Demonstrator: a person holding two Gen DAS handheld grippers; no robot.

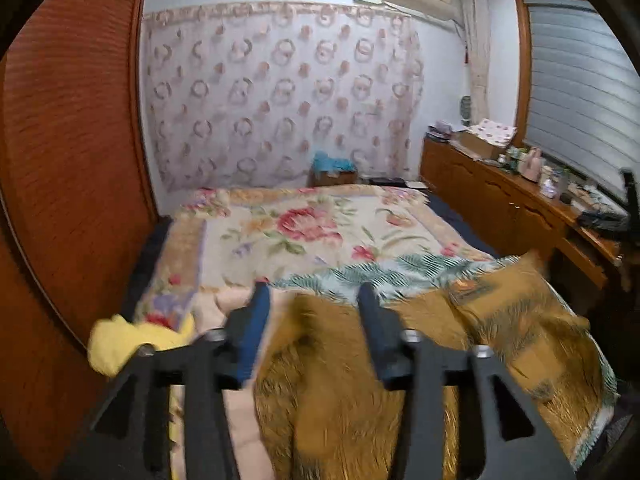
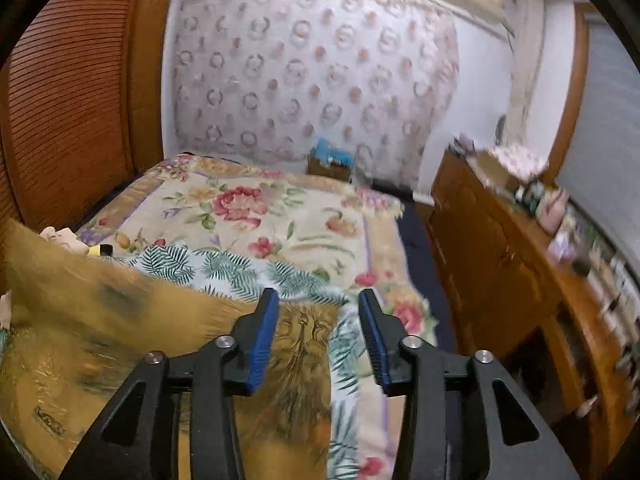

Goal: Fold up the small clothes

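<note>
A golden-brown garment with a pale palm-leaf band [image 1: 500, 320] lies crumpled on the near part of the bed. In the right wrist view the same garment [image 2: 120, 320] is blurred, and its left part stands raised. My left gripper [image 1: 314, 290] is open just above the garment's middle, with nothing pinched between its blue pads. My right gripper [image 2: 319, 295] is also open, over the garment's right edge, where a lion-like print shows. A yellow cloth [image 1: 120, 340] and a pale pink cloth [image 1: 228, 308] lie at the bed's left side.
A floral bedspread [image 1: 304, 228] covers the bed. A slatted wooden wardrobe [image 1: 72, 140] stands close on the left. A wooden sideboard [image 2: 500, 260] with bottles and boxes runs along the right. A box with blue cloth [image 1: 332, 168] sits at the far wall.
</note>
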